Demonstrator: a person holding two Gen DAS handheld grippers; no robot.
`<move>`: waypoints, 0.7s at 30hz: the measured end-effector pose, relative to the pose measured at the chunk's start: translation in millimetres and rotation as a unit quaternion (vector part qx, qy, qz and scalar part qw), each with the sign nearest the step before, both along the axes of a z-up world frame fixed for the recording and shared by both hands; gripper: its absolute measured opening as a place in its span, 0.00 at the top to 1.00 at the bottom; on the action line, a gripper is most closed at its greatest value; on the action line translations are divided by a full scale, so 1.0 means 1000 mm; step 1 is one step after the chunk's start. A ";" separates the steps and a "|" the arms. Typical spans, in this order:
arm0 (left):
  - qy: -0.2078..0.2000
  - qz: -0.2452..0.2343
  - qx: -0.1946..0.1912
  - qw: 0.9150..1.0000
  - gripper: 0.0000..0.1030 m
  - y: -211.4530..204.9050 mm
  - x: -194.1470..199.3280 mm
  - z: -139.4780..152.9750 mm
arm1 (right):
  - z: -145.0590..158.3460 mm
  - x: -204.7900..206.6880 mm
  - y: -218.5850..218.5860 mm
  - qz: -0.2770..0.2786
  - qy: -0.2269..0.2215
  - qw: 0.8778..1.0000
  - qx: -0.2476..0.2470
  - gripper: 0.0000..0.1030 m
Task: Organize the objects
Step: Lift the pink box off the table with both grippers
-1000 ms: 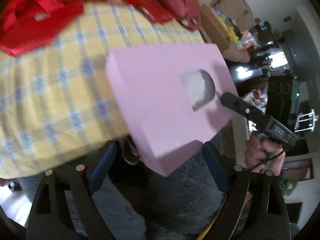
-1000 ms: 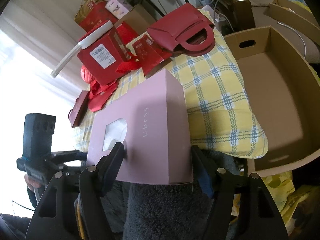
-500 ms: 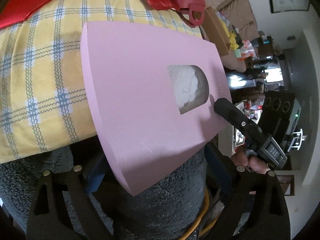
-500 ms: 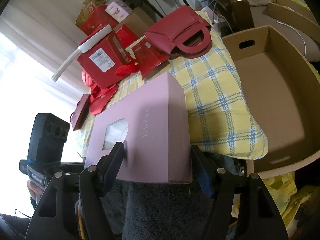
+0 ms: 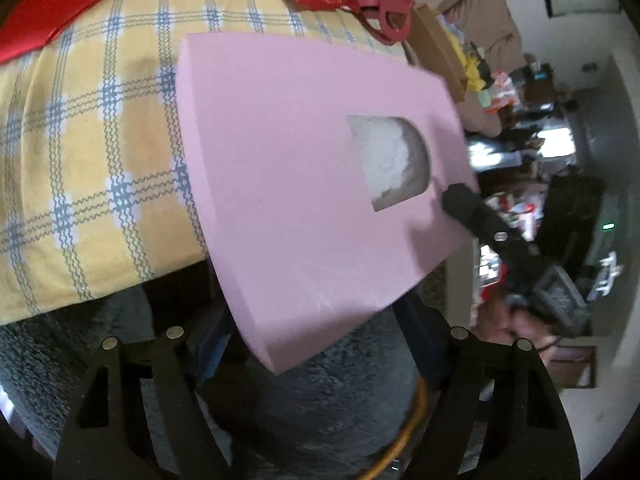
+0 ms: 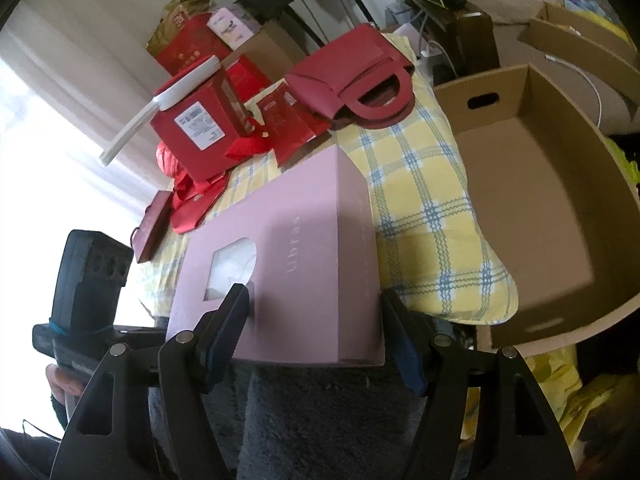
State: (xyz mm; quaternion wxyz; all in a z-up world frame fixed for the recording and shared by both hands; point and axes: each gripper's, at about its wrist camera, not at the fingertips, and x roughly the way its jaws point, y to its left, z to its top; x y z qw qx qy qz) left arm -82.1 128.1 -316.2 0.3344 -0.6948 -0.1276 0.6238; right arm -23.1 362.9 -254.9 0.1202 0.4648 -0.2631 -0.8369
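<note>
Open cardboard box point(image 6: 540, 208) sits empty at right, just beside the yellow plaid cloth point(image 6: 420, 200) covering the surface. Pink box point(image 6: 296, 264) with a cut-out window, tilted, its near end off the cloth edge over grey fuzzy fabric point(image 6: 320, 420). Right gripper point(image 6: 316, 336) angled down, pads clamped on the pink box's two sides, one finger point(image 6: 228, 320) over the window edge. Left gripper point(image 5: 316, 344) also angled down, jaws closing with the box's near corner between them; pad contact unclear. Versus a second ago, the left view shows the box much closer and larger; the right view looks unchanged. Red gift boxes point(image 6: 192, 136) and a red handled bag point(image 6: 352, 76) clutter the far cloth. Cluttered room behind.
</note>
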 end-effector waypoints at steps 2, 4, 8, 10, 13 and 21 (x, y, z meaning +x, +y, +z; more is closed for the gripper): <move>-0.026 0.007 0.021 0.999 0.28 -0.007 -0.004 -0.002 | -0.004 0.000 0.004 -0.002 -0.003 1.000 -0.015 0.33; -0.044 0.023 0.039 0.998 0.24 -0.012 -0.012 -0.005 | -0.004 0.000 0.005 0.001 -0.003 1.000 -0.017 0.33; -0.044 0.046 0.077 0.995 0.10 -0.021 -0.025 -0.003 | -0.002 -0.001 0.002 0.007 -0.001 1.000 -0.007 0.33; -0.042 0.046 0.074 0.995 0.09 -0.020 -0.028 -0.005 | -0.001 -0.001 0.003 0.007 0.000 1.000 -0.008 0.33; -0.039 0.042 0.068 0.996 0.09 -0.012 -0.027 -0.009 | -0.002 -0.001 0.003 0.008 0.000 1.000 -0.007 0.33; -0.050 0.036 0.065 0.996 0.08 -0.004 -0.014 -0.025 | -0.002 -0.001 0.002 0.007 -0.001 1.000 -0.010 0.33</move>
